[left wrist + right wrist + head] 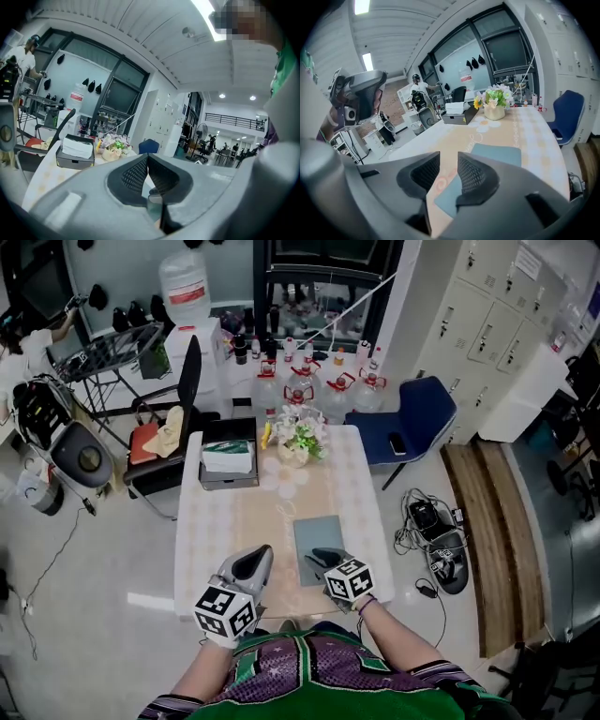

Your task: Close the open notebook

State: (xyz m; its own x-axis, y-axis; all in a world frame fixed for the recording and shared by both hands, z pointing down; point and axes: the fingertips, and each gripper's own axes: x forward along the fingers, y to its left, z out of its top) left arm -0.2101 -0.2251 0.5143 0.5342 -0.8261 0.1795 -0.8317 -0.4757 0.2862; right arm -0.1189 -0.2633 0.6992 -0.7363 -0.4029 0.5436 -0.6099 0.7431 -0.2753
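Here the right gripper [448, 161] stands with its jaws apart and nothing caught between them. Through the gap show only bare table [239, 521] and the near corner of the notebook [497, 155]. In the head view its tips sit over the notebook's near edge, though whether they touch the cover I cannot tell. The left gripper [148, 157] has its jaws met at the tips, empty, and is held over the table just left of the notebook.

The notebook lies flat on the near right part of the table, one blue-grey cover up and no pages showing, so it looks closed already. What is left, I judge, is to come away cleanly. The right gripper should lift straight off the cover so a pad does not hook the edge and flip it up. If the cover springs, the closed left jaws can press it flat.

No writing can be read. The red label on the water jug [186, 287] and the front of the tissue box [228, 457] are too small, and the marker cube [349, 579] bears only black-and-white squares.
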